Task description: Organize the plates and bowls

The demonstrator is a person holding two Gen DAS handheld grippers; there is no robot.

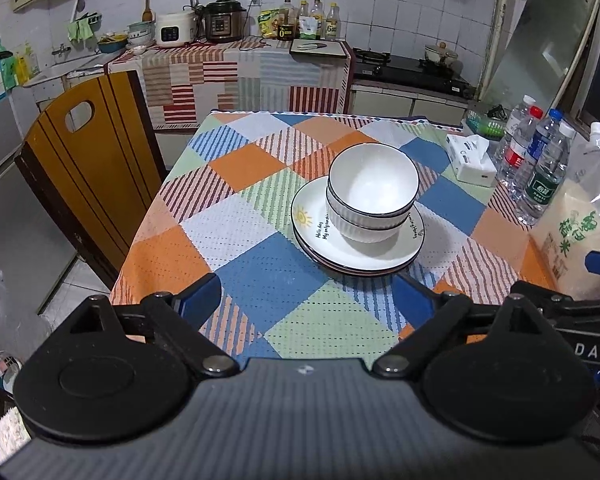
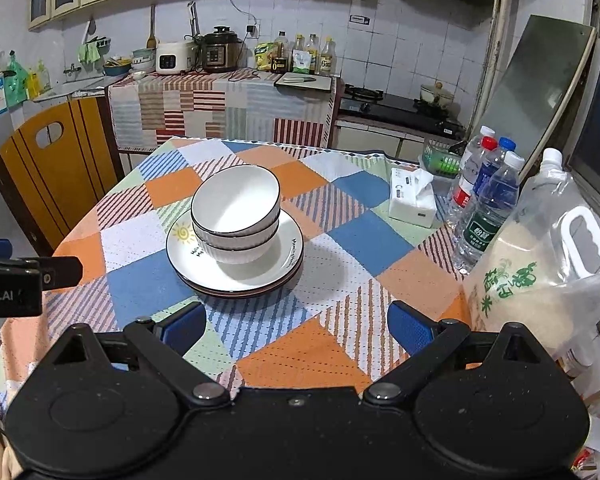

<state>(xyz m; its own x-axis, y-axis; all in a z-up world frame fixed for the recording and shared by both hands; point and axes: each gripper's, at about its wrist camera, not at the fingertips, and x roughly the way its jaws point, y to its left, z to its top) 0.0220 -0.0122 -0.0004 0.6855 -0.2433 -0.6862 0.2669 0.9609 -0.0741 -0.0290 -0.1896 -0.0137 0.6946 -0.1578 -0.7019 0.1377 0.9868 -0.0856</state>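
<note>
Bowls, two nested, on stacked plates printed "Hello day" beside a sun, ahead of left gripper and slightly right. Ahead-left of right gripper. Both sets of blue fingers spread wide, holding nothing, over checked tablecloth. Far right: tissue box, water bottles, rice jug (green characters).

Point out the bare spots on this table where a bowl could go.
Bare cloth lies left of the plate stack, toward the chair, and in front of it, before the open right tongs. Another patch sits between the stack and the tissue box. The right edge is crowded with water bottles and a rice bag.
</note>
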